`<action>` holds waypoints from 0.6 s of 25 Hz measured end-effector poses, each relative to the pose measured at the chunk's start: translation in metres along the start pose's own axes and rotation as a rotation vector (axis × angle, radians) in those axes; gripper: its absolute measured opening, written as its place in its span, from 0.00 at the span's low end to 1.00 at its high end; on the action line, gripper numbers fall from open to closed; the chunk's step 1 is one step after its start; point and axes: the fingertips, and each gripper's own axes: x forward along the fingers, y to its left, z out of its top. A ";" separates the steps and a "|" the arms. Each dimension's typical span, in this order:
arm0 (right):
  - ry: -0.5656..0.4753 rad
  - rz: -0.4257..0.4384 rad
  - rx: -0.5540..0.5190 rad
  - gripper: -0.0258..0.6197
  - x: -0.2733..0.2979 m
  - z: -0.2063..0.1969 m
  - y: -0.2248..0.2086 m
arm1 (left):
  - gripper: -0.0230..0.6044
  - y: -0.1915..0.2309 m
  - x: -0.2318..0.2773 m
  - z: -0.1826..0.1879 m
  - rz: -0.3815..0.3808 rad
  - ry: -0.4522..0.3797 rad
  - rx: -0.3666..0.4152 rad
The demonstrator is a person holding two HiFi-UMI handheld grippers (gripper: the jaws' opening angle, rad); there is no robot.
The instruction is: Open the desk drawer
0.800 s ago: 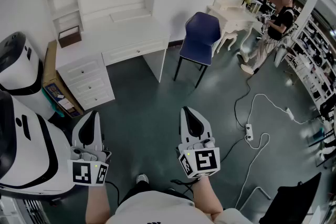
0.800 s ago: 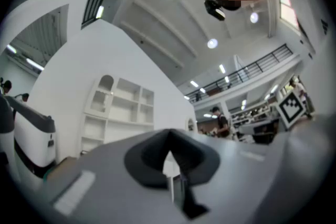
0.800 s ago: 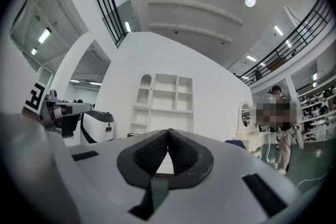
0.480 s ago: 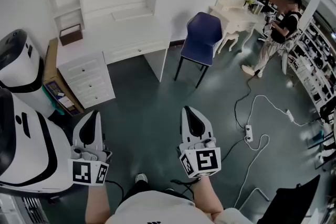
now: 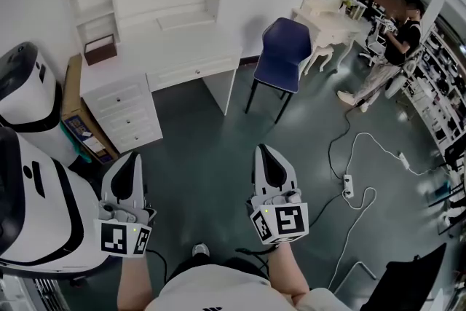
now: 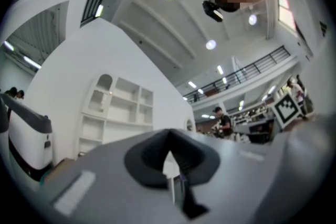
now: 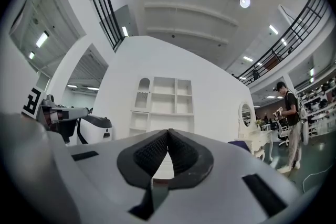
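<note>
The white desk (image 5: 164,46) with shelves above it stands against the far wall. A wide shallow drawer (image 5: 191,72) with a small knob sits shut under its top. A stack of three drawers (image 5: 129,113) stands under its left end. My left gripper (image 5: 132,156) and right gripper (image 5: 266,151) hover over the dark floor, well short of the desk and pointing toward it. Both are shut with nothing between the jaws. The left gripper (image 6: 169,139) view shows the shelves (image 6: 118,107) far ahead, as does the right gripper (image 7: 168,134) view, where the shelves (image 7: 164,103) are centred.
A blue chair (image 5: 280,53) stands right of the desk, with a white vanity table (image 5: 325,20) and a standing person (image 5: 393,47) beyond it. A large white machine (image 5: 33,186) is close on my left. A cardboard box (image 5: 73,109), a power strip (image 5: 347,186) and cables lie on the floor.
The desk and chair have drifted slightly right and lower in the head view. The person at the back right has stepped further right. Both grippers stay shut in the same spots.
</note>
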 end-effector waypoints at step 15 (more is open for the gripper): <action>-0.001 0.007 0.004 0.04 0.068 -0.017 -0.010 | 0.04 0.038 0.050 -0.025 0.017 0.010 0.002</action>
